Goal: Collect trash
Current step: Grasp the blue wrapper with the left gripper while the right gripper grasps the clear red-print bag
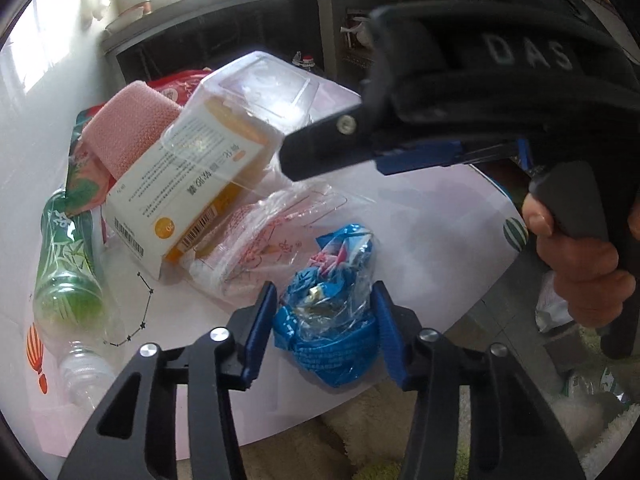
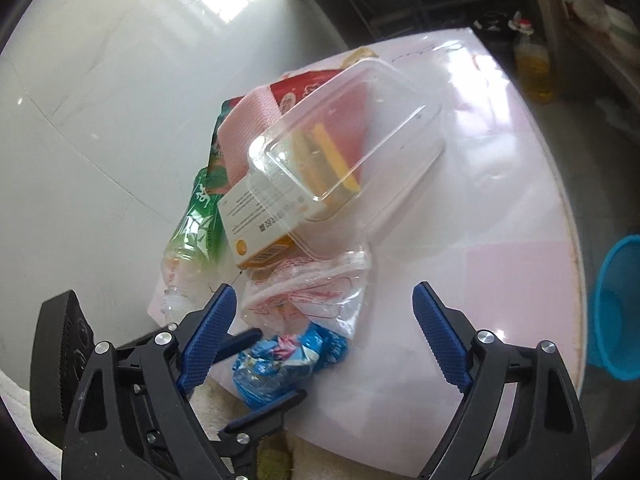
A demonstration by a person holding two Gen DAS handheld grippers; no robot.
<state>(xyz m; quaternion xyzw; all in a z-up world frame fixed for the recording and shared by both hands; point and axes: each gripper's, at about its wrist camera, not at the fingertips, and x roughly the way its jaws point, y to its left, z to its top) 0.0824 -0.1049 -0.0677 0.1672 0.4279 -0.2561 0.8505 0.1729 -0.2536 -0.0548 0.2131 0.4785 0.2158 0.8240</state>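
A crumpled blue plastic wrapper (image 1: 332, 320) lies near the front edge of the pink table (image 1: 420, 232). My left gripper (image 1: 326, 316) has its two blue pads on either side of the wrapper, close to it or touching; it also shows in the right wrist view (image 2: 276, 372) around the wrapper (image 2: 280, 364). My right gripper (image 2: 324, 336) is wide open and empty above the table, and appears in the left wrist view (image 1: 304, 156) over the trash pile. The pile holds a clear plastic box (image 2: 344, 148), a white and orange carton (image 1: 180, 184), a clear bag (image 2: 312, 296), a green bottle (image 1: 68, 264) and a pink sponge (image 1: 132, 128).
A blue bin (image 2: 616, 308) stands on the floor to the right of the table. A bottle of yellow liquid (image 2: 534, 64) stands on the floor behind the table. Dark shelving (image 1: 240, 36) runs along the back. A fluffy rug (image 1: 360, 440) lies below the table's front edge.
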